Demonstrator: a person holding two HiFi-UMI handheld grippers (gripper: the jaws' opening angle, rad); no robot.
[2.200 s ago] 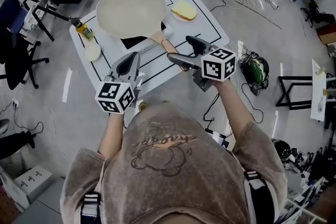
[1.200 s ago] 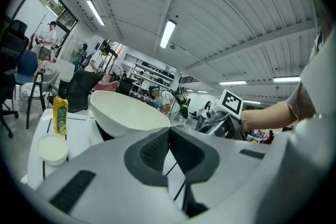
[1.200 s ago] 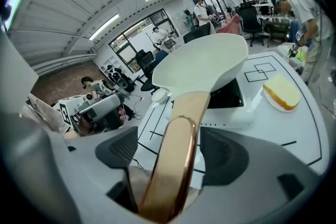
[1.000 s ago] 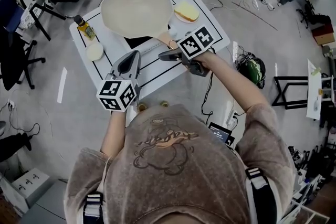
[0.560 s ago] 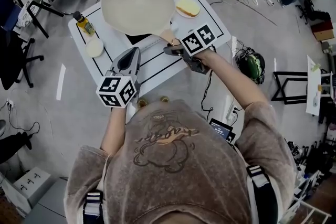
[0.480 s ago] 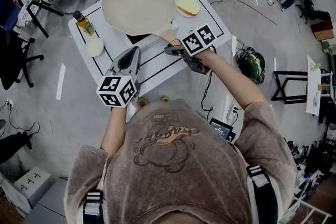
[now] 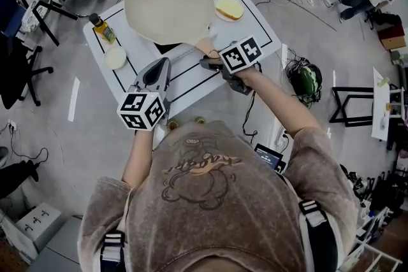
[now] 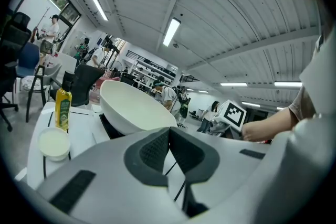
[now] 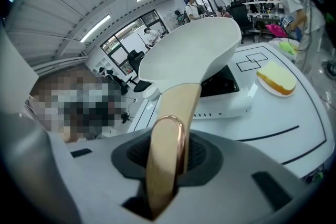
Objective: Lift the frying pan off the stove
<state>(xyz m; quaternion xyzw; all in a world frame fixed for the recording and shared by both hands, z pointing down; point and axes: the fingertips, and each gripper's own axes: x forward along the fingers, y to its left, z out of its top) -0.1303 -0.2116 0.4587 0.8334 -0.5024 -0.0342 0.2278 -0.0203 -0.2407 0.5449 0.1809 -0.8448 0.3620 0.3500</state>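
Pinching pan handle (image 9: 176, 107), just closed, unseen overhead: right claw (image 9: 167, 157) | left claw (image 8: 169, 147) pressed together

Easiest lane in is the bare front strip of the table (image 7: 189, 78), between the left gripper (image 7: 164, 65) and the right gripper (image 7: 209, 63). The left side's cluttered: an oil bottle (image 7: 102, 32) and a small white dish (image 7: 115, 58) sit near the stove (image 7: 167, 48), which the frying pan (image 7: 169, 5) mostly covers. Back right, a slice of bread (image 7: 228, 8) sits just beside the pan's rim, so that gap's tight.
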